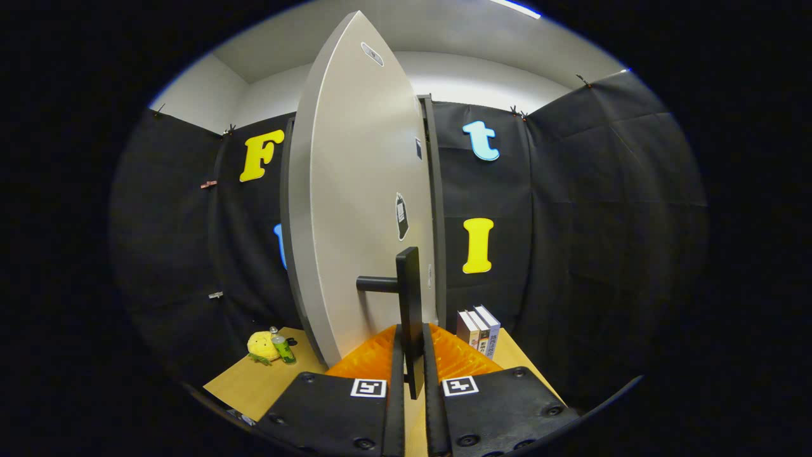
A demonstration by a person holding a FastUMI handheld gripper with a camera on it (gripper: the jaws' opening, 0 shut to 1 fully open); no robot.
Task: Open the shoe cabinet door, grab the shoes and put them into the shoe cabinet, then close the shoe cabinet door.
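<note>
The shoe cabinet door (361,209) is a tall pale grey panel, swung partly open and seen nearly edge-on straight ahead of me. A black bar handle (409,298) stands off its face on a short post. My gripper (410,346) is shut on that handle, with one finger pressing each side of the bar's lower part. The dark edge of the cabinet body (436,209) shows just right of the door. The cabinet's inside is hidden behind the door.
A wooden table (254,384) lies below. A yellow plush toy (261,346) and a small green can (283,349) sit left of the door's foot. Three upright books (479,330) stand on the right beside the cabinet.
</note>
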